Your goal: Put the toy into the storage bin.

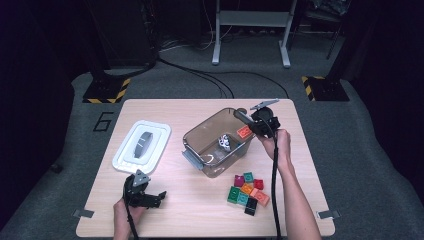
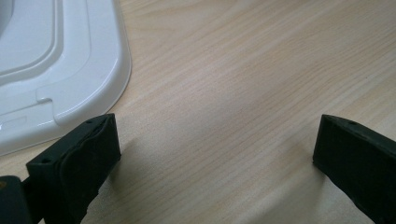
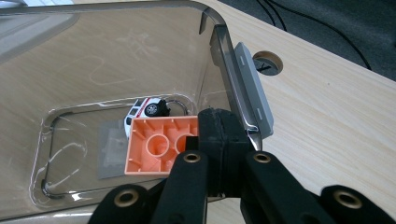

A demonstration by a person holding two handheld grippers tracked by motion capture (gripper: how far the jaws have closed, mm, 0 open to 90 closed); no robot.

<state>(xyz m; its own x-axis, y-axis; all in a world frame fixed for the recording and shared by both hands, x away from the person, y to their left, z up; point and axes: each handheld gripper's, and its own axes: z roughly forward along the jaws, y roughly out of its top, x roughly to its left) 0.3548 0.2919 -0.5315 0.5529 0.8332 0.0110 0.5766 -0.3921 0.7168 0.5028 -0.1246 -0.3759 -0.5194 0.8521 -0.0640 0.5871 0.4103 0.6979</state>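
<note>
Meanwhile, the right gripper [image 3: 219,140] grips an orange brick [image 3: 161,145] over the bin [image 1: 200,131] at its 3 o'clock rim, one toy car [image 3: 144,109] inside, nine bricks [image 1: 247,192] waiting at 5 o'clock, while the left gripper [image 2: 215,154] idles open.

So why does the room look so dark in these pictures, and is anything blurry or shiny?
High view: light falls on the pale wooden table, the room behind stays black. Left gripper view: the black left tongs are soft-edged and cast faint shadows on the wood. Right gripper view: the clear plastic bin shows pale smears and reflections; the orange plastic brick looks sharp.
</note>
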